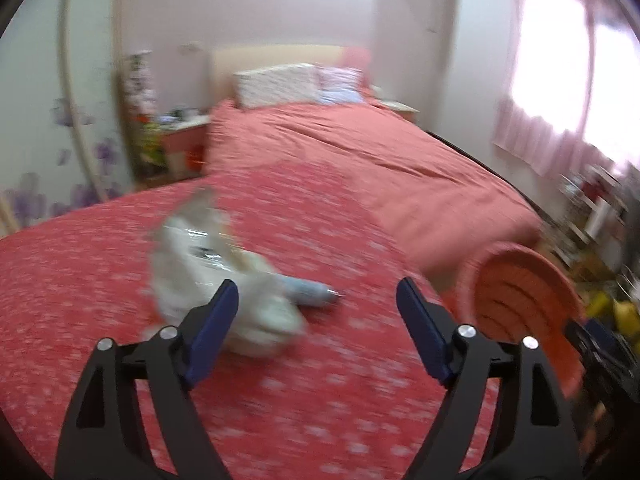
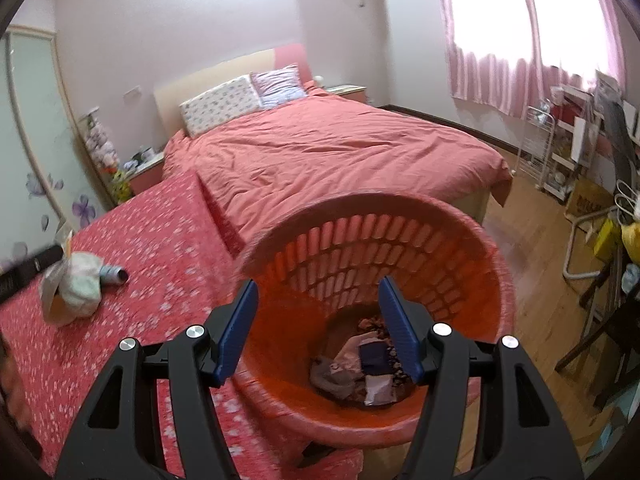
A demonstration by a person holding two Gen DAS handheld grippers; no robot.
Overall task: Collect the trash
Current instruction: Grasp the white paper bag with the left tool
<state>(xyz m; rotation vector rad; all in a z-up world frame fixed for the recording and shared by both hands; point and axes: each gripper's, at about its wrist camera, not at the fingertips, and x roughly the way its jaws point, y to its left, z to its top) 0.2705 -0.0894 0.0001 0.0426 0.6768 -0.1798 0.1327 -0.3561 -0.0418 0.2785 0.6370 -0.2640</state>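
1 orange slatted basket leans against the red flowered cover, with several scraps of trash lying at its bottom. The right claw stands released at the basket's mouth, grasping nothing. On the cover, well apart from the basket, lies 1 heap of crumpled wrappers with 1 pale blue tube beside it. The left claw is released too, empty, near that heap. 2 pillows rest at the bed's head.

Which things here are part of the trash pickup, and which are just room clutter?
Job:
crumpled white wrapper pile
small blue-grey tube
orange slatted plastic basket, scraps inside

Lying about:
patterned pillows
white wire rack
yellow bag
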